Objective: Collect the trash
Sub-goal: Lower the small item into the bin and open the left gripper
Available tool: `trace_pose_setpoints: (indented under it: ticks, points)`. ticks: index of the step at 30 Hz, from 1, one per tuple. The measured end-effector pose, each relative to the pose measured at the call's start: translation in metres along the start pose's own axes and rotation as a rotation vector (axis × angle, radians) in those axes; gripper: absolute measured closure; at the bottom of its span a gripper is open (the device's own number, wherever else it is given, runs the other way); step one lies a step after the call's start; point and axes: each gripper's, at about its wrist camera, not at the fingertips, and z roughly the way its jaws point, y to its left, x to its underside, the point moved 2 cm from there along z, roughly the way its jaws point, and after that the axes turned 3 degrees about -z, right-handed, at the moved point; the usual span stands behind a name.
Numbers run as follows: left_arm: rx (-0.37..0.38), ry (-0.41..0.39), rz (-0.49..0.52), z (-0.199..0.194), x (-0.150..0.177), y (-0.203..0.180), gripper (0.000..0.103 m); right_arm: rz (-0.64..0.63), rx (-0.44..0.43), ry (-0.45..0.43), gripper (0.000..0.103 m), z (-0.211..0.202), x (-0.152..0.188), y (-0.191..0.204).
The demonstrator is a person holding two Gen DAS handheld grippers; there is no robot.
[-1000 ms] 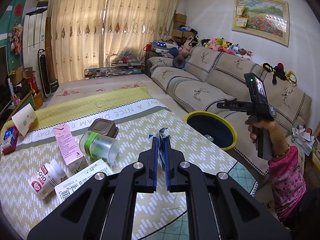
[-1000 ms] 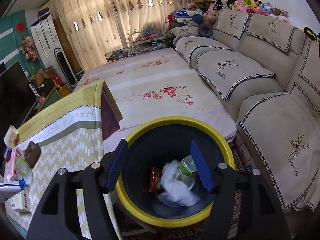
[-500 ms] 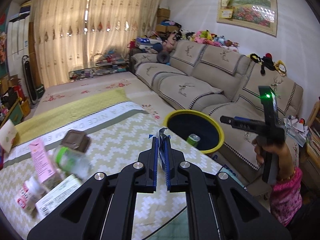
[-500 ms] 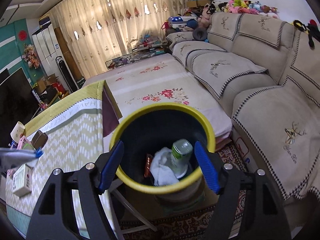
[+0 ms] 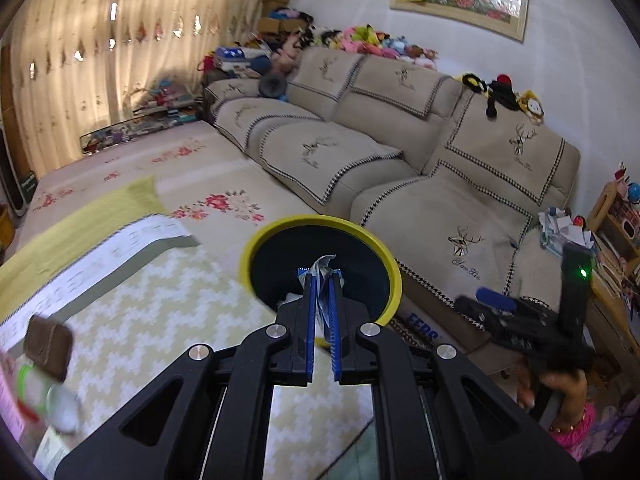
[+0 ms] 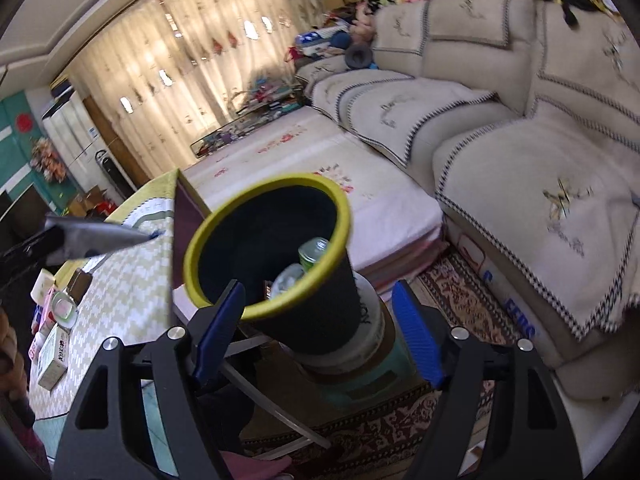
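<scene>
Step in hand: carrying a piece to the bin. Your left gripper point(image 5: 321, 276) had its blue-padded fingers point(image 5: 309, 300) pinched tight on a crumpled silvery-white wrapper scrap point(image 5: 322, 266), which stuck out past the fingertips. Just beyond those tips sat the black round bin with a yellow rim point(image 5: 394, 270); the scrap looked lined up over its near edge, though not clearly over the middle.

Next move, as I judge it: you needed to push the fingers a bit further over the mouth, then let go so the scrap dropped inside rather than onto the rim or the worktop with the yellow-white zigzag cloth point(image 5: 168, 320).

Your right gripper point(image 6: 318, 326) was empty, its fingers wide and spreading further, nothing between the pads; the bin stood ahead of them, a little left of centre.

View differences: the right wrist view showed the bin's contents, a green-topped plastic bottle point(image 6: 312, 252) and crumpled pale rubbish, plus the stand it sat on; the left view hid most of that behind its own fingers. The right view also caught the left gripper as a blurred shape at far left. The left view showed the right gripper held in your hand point(image 5: 560, 388) low at right, and blurred leftover trash on the worktop left of the fingers, including a brown flat box point(image 5: 48, 346).
</scene>
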Motion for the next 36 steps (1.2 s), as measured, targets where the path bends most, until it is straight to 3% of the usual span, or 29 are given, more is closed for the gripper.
trace_pose_setpoints:
  ticks: [6,15,25,26,33,36]
  points:
    - [-0.013,0.035,0.06,0.052,-0.018,-0.02,0.096,0.036,0.014,0.013,0.031,0.001,0.007,-0.02]
    - [-0.038,0.132,0.052,0.128,-0.029,-0.025,0.095,0.056,0.023,0.016,0.031,-0.001,0.008,-0.033]
    - [-0.054,0.144,0.039,0.151,-0.03,-0.016,0.089,0.054,0.03,0.028,0.031,0.002,0.008,-0.031]
    - [-0.059,0.139,0.037,0.15,-0.03,-0.016,0.087,0.052,0.028,0.029,0.031,0.002,0.008,-0.029]
    - [-0.052,0.087,0.007,0.121,-0.032,-0.012,0.047,0.04,0.024,0.023,0.031,0.0,0.006,-0.022]
    - [-0.048,0.046,-0.006,0.093,-0.032,-0.01,0.044,0.034,0.023,0.021,0.031,-0.002,0.006,-0.019]
